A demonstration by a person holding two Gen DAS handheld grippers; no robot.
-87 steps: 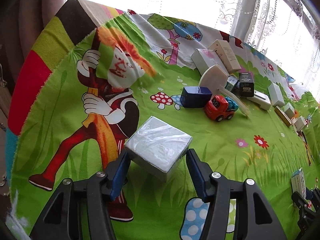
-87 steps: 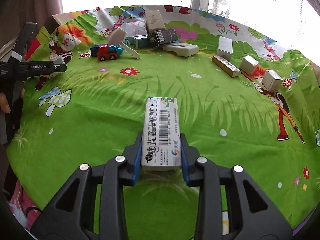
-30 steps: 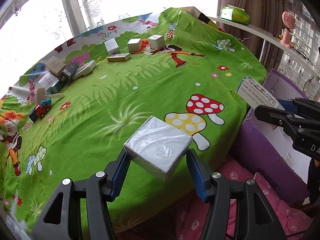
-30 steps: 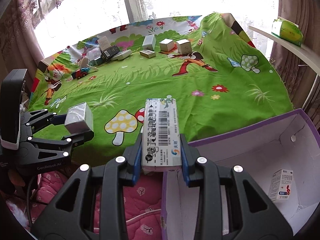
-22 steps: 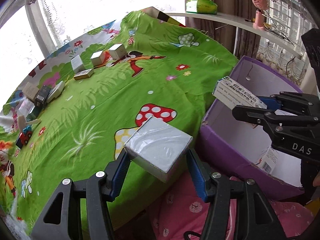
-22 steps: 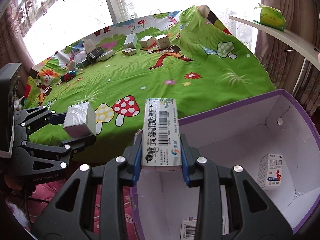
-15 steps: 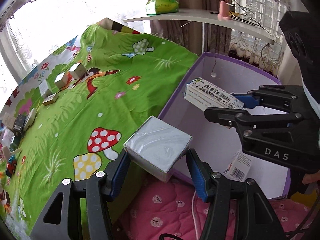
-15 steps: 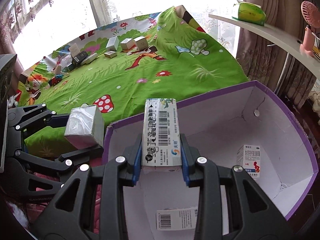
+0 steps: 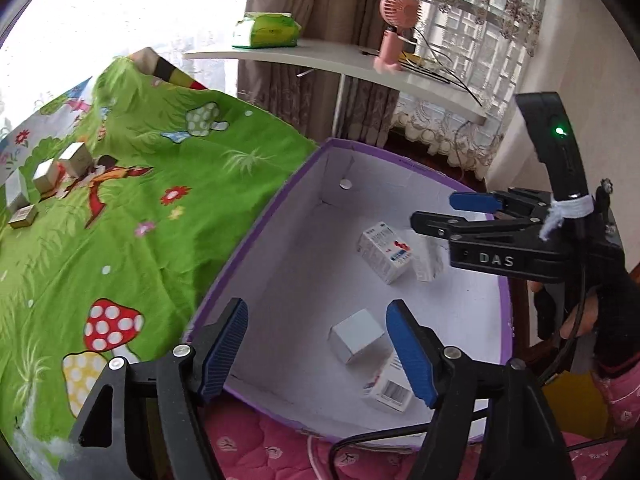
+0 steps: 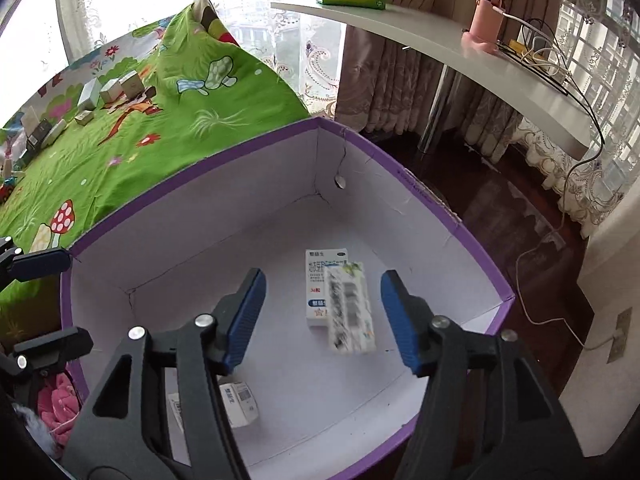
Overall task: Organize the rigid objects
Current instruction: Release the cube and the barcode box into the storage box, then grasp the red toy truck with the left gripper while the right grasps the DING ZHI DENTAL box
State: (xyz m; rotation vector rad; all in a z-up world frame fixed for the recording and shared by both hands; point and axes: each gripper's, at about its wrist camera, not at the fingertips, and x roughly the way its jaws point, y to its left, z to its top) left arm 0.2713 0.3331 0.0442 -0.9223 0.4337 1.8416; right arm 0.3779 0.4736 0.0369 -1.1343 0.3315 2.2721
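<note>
Both boxes have left the jaws since half a second earlier. Left gripper: jaws opening, empty; its silver cube lies in the purple bin. Right gripper: jaws opening; the barcode carton falls, blurred, between them. Bin count: five boxes. At ten o'clock, four small boxes wait on the green cloth.

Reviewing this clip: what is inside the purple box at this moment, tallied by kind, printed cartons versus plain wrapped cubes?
Printed cartons: 3 (one of them blurred in motion, one partly hidden behind a gripper finger)
Plain silver-grey cube: 1
Total in the purple box: 4
</note>
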